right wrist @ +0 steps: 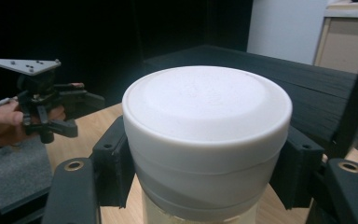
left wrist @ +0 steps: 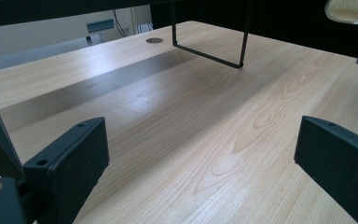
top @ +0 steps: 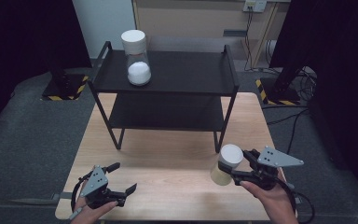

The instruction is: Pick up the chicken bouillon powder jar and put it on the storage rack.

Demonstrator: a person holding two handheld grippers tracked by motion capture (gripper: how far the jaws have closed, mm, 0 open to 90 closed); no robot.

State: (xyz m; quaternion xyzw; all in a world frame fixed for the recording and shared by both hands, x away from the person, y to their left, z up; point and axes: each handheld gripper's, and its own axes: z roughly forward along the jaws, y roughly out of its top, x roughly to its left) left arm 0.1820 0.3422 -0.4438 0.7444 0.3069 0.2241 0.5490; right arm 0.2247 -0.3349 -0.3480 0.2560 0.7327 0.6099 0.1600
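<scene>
We see a table [top: 177, 163] of pale wood, smooth with a soft sheen, its grain plain in the left gripper view [left wrist: 242, 121]. The rack [top: 168, 74] looks like thin matt black metal. On it the jar [top: 137, 65] has a clear, glossy body, glass or plastic we cannot tell, and a matt white lid. The held jar [top: 226, 165] wears a smooth white plastic lid [right wrist: 207, 102] with a dull satin finish. The right claw [right wrist: 205, 172] and left claw [left wrist: 205, 158] are matt black, faintly grainy plastic. A flat grey plate [top: 279, 157] looks matt. Grey floor covering [top: 32, 135] looks rough, like carpet.
</scene>
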